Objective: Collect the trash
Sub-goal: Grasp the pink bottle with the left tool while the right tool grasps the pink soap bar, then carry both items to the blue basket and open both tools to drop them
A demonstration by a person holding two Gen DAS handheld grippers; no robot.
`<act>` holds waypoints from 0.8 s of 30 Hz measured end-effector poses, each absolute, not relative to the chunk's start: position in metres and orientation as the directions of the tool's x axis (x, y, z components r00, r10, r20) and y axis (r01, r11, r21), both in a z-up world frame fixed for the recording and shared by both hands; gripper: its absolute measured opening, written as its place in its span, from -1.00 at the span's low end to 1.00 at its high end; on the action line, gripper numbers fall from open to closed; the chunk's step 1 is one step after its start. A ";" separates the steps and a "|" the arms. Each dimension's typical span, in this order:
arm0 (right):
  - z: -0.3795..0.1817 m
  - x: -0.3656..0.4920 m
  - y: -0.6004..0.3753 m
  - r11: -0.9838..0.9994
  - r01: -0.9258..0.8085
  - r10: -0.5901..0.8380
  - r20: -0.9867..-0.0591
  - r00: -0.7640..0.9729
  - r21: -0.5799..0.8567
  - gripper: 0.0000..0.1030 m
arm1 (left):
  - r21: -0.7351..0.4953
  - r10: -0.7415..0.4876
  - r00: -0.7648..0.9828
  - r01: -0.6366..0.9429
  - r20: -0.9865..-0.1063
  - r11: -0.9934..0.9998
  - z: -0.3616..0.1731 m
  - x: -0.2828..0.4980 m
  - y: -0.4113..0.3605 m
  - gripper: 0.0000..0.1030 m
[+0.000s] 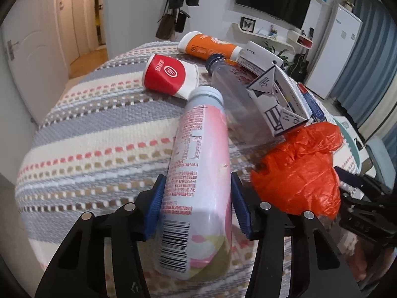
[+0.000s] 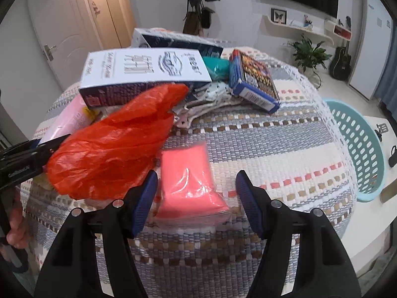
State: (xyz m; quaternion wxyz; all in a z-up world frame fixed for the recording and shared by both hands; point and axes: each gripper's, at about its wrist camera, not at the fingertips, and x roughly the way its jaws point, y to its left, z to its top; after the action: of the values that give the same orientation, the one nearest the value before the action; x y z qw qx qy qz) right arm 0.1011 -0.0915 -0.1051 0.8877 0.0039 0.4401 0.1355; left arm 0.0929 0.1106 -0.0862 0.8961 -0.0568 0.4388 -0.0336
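Observation:
My left gripper (image 1: 197, 203) is shut on a pink and white plastic bottle (image 1: 198, 173), its blue pads pressed on both sides of the lower body; the bottle's neck points away over the striped tablecloth (image 1: 99, 129). A crumpled orange plastic bag (image 1: 300, 171) lies just right of it and also shows in the right wrist view (image 2: 111, 146). My right gripper (image 2: 196, 198) is open, its pads either side of a pink plastic packet (image 2: 191, 188) lying on the cloth. The left gripper (image 2: 22, 159) shows at that view's left edge.
A red paper cup (image 1: 168, 74), an orange bottle (image 1: 208, 46), a clear bottle (image 1: 233, 87) and white cartons (image 1: 280, 99) lie further back. A white box (image 2: 146, 72), a blue box (image 2: 253, 79) and a teal item (image 2: 217, 67) lie behind. A teal basket (image 2: 357, 146) stands right of the table.

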 end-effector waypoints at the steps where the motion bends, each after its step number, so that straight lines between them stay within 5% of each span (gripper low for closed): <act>1: -0.105 0.102 -0.092 0.963 -0.239 0.245 -0.779 0.577 0.126 0.20 | -0.138 -0.114 0.613 0.008 -0.782 0.990 -0.086 0.092 0.109 -0.06; 3: -0.105 0.102 -0.093 0.962 -0.243 0.246 -0.783 0.572 0.124 0.16 | -0.156 -0.124 0.616 0.002 -0.778 0.988 -0.087 0.089 0.108 -0.06; 5: -0.104 0.101 -0.094 0.962 -0.246 0.243 -0.786 0.569 0.119 -0.26 | -0.178 -0.134 0.625 -0.008 -0.769 0.984 -0.087 0.082 0.107 -0.07; 14: -0.076 0.093 -0.125 0.967 -0.218 0.242 -0.725 0.645 0.129 -0.30 | -0.300 -0.185 0.753 -0.017 -0.631 0.954 -0.062 0.043 0.113 -0.08; 24: -0.026 0.087 -0.172 0.979 -0.154 0.202 -0.618 0.760 0.131 -0.31 | -0.291 -0.220 0.849 0.082 -0.481 0.953 0.000 0.030 0.075 -0.09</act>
State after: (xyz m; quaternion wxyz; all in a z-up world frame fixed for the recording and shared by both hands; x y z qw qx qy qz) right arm 0.0865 -0.1724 -0.0261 0.9374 0.0361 0.3331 0.0947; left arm 0.0298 0.0748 -0.0003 0.9526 -0.1306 0.2631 -0.0792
